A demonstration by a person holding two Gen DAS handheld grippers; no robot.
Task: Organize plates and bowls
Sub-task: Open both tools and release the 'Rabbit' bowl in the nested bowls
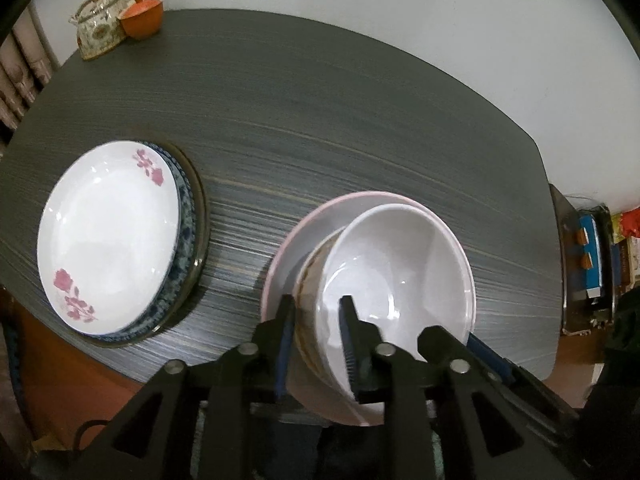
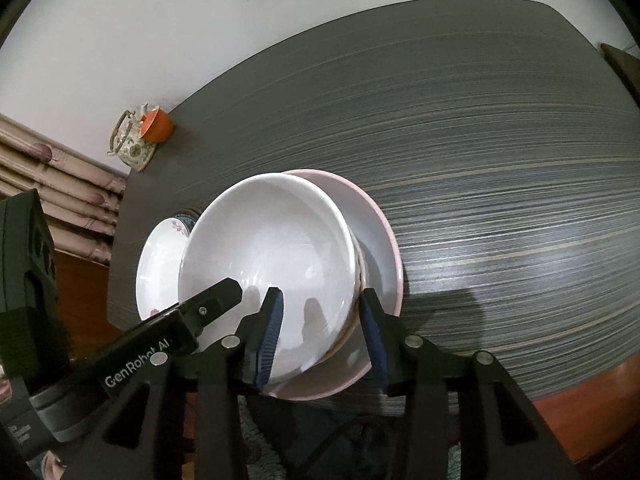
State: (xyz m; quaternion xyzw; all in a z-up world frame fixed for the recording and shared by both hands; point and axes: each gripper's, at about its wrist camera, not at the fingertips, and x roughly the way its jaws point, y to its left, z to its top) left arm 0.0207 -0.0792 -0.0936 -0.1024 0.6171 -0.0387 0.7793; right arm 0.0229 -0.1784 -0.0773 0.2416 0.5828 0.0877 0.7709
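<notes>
A white bowl (image 1: 400, 264) sits nested on a second bowl inside a pink-rimmed bowl (image 1: 304, 236) near the table's front edge. My left gripper (image 1: 316, 320) straddles the left rims of the nested bowls, one finger inside the white bowl and one outside. My right gripper (image 2: 322, 320) straddles the right rims the same way over the white bowl (image 2: 268, 248) and the pink-rimmed bowl (image 2: 380, 232). Whether either gripper's pads press the rims I cannot tell. A stack of plates, topped by a white plate with pink flowers (image 1: 108, 236), lies to the left; it also shows in the right wrist view (image 2: 160, 260).
The dark grey wood-grain table (image 1: 340, 120) stretches behind the bowls. A floral teapot (image 1: 98, 26) and an orange cup (image 1: 144, 16) stand at the far left corner by the white wall. Clutter (image 1: 592, 256) sits beyond the table's right edge.
</notes>
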